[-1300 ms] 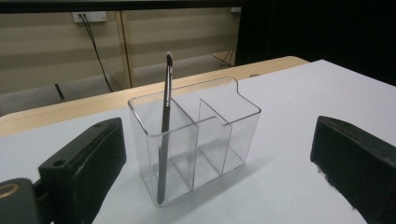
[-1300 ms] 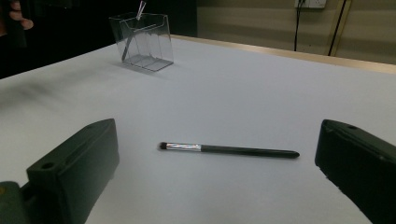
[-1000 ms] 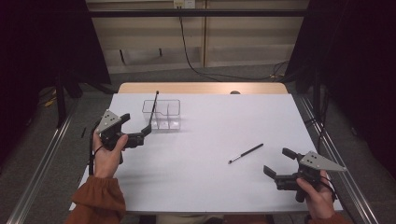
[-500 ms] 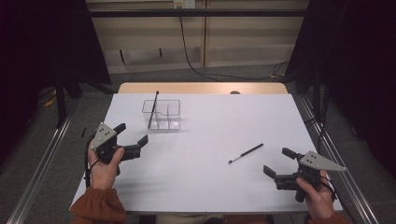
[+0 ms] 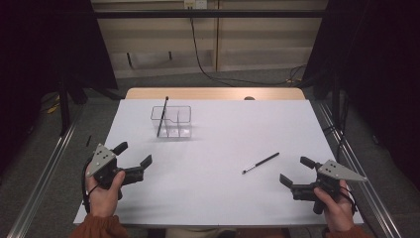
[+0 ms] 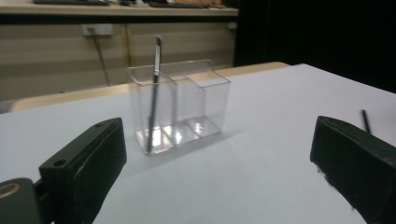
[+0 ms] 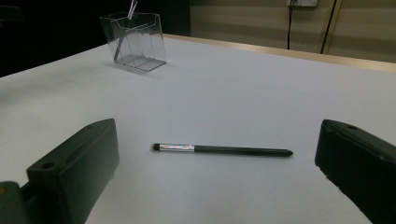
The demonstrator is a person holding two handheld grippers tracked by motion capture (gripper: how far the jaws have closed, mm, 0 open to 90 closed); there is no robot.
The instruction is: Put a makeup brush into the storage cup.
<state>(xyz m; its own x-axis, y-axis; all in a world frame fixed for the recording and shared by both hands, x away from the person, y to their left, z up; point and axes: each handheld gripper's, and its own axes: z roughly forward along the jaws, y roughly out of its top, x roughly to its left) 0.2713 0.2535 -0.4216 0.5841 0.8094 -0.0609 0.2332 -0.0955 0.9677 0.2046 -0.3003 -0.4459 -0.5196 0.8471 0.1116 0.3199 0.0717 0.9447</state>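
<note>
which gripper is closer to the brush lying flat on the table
Right. The right gripper sits just beside the loose brush, jaws open toward it. The left gripper is across the table, nearer the clear holder.

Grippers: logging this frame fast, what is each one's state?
Left gripper: open, holding nothing.
Right gripper: open, empty, facing the thin black makeup brush.

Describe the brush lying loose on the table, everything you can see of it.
The brush is slim, with a long black handle tapering to a point, a shiny silver ferrule and a short dark tuft. It lies flat on the white table, touching nothing else. It rests ahead of the open right tongs, well apart from the clear organizer.
</note>
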